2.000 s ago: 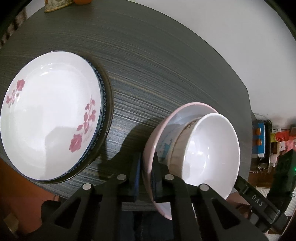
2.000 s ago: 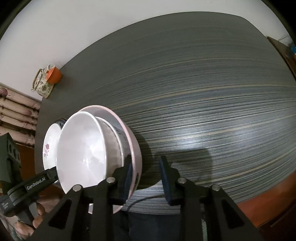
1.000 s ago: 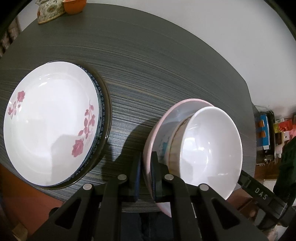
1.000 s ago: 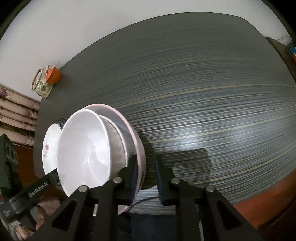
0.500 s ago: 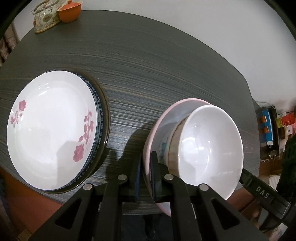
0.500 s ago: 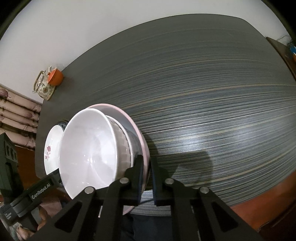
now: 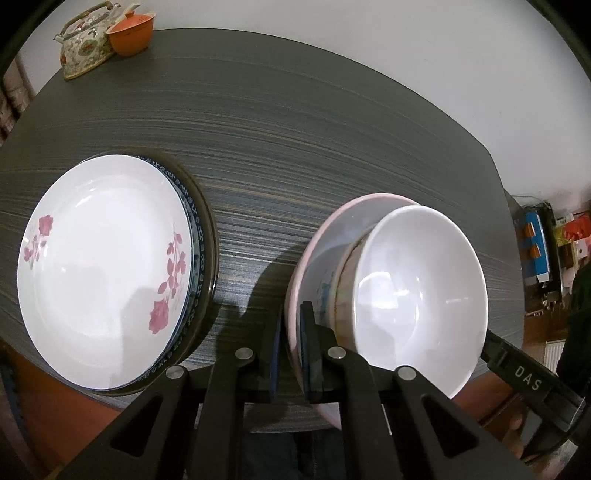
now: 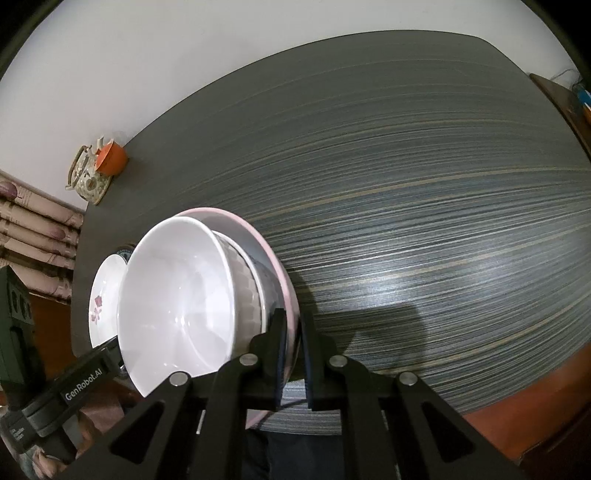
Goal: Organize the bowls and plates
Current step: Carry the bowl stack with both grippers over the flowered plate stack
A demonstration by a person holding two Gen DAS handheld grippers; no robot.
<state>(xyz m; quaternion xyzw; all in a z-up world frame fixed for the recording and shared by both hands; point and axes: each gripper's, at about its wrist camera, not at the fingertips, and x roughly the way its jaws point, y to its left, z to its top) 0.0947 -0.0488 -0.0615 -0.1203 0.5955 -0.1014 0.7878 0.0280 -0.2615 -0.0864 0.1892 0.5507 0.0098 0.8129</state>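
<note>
We find the left gripper [image 7: 291, 343] closed on the near left rim of the pink bowl [image 7: 325, 236], one of its fingers [image 7: 308, 347] inside the rim and the other outside. The right gripper [image 8: 293, 354] is likewise clamped on the opposite rim of the same bowl, so the load is carried from two sides; we judge this two-point hold is chosen because the pink bowl bears a nested stack, a patterned bowl [image 7: 341, 284] and a white bowl [image 7: 417, 295] on top, too heavy and tippy for one pinch. The stack sits at the near edge of the counter [image 7: 295, 147]; whether it rests on it or is lifted we cannot tell. Beside it, apart, lies the rose-printed plate [image 7: 103, 269] on a blue-rimmed plate [image 7: 197, 251], evidently the plate pile. Legible markings: "DAS" on the right gripper's body, "GenRobot.AI" on the left's. A teapot [image 7: 85, 48] and an orange cup [image 7: 131, 31] stand at the far edge.
</note>
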